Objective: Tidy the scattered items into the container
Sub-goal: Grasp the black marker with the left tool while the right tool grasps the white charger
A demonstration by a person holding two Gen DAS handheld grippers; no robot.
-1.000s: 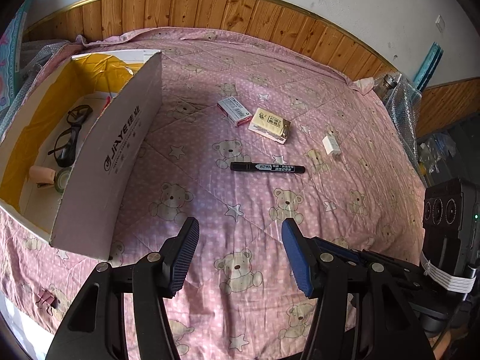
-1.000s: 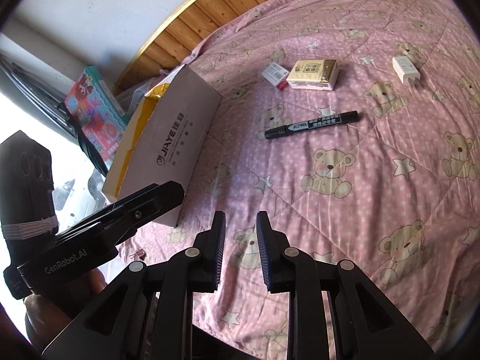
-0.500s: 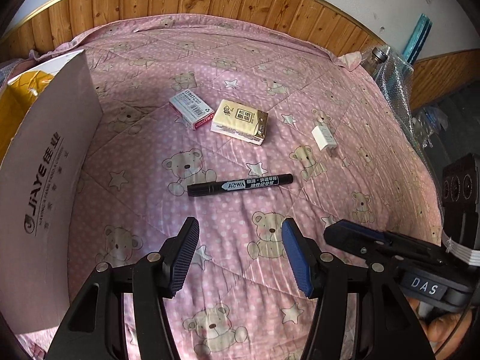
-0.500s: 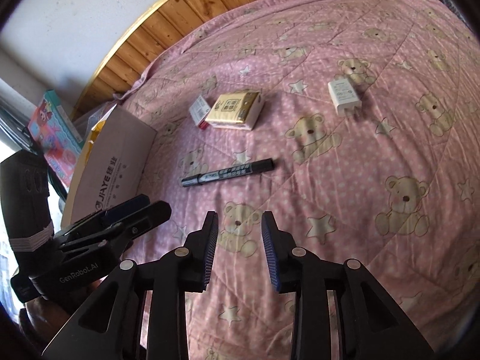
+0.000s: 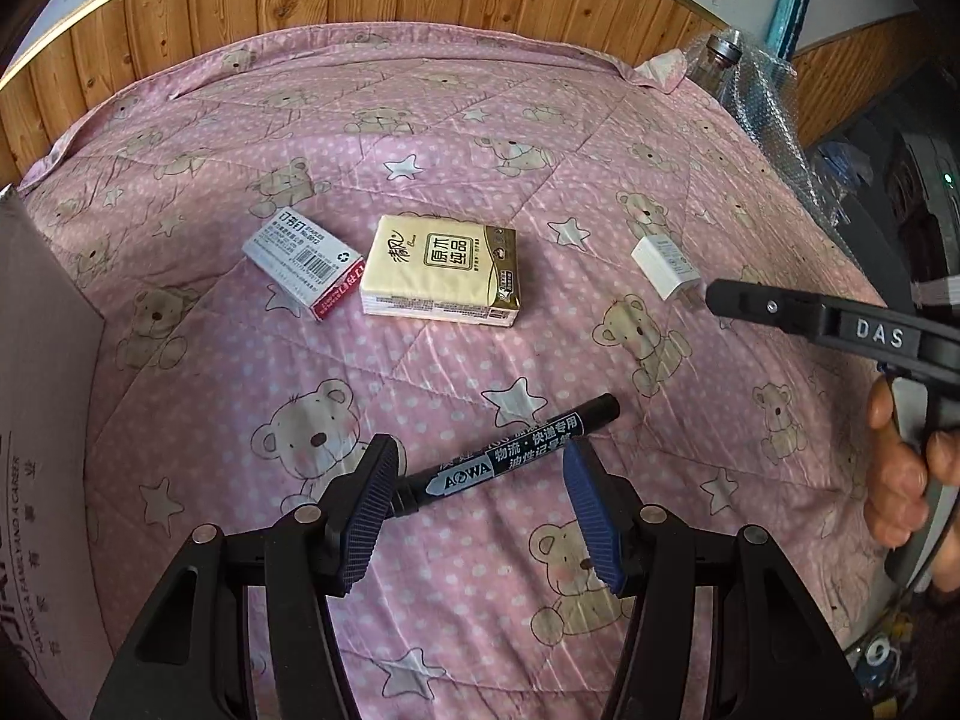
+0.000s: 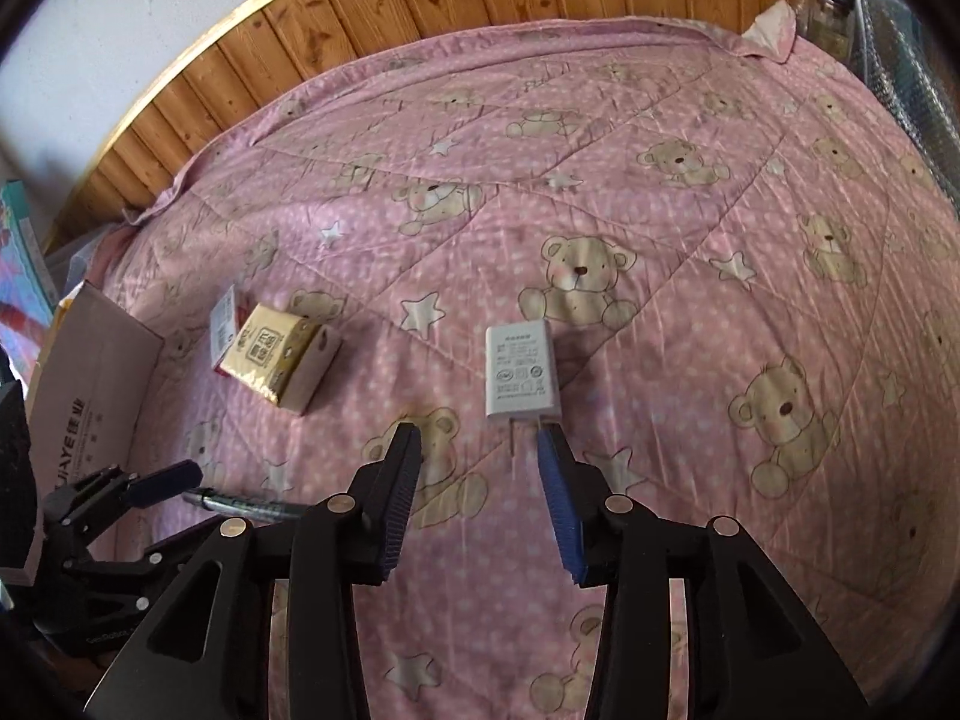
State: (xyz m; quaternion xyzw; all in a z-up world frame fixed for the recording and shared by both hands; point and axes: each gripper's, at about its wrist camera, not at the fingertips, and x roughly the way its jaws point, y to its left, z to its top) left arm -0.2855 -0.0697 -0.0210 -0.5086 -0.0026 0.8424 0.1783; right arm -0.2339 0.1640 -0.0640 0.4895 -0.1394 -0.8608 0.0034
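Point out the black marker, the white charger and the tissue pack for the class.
black marker (image 5: 510,462), left wrist view, on the labelled barrel.
white charger (image 6: 521,369), right wrist view, on its printed face.
tissue pack (image 5: 441,267), left wrist view, on its top face.

Bed covered by a pink quilted bedspread (image 5: 456,120) printed with bears and stars. Lying directly on it: a black marker pen (image 5: 510,459), a cream-yellow tissue pack (image 5: 441,270) touching a small grey-and-red staples box (image 5: 306,270), a white plug-in charger (image 6: 522,372), and a grey cardboard box (image 5: 42,420) at the left edge.

Marker (image 5: 510,456) end behind left tongs (image 5: 474,492) pad; box (image 5: 42,420) cut by frame edge
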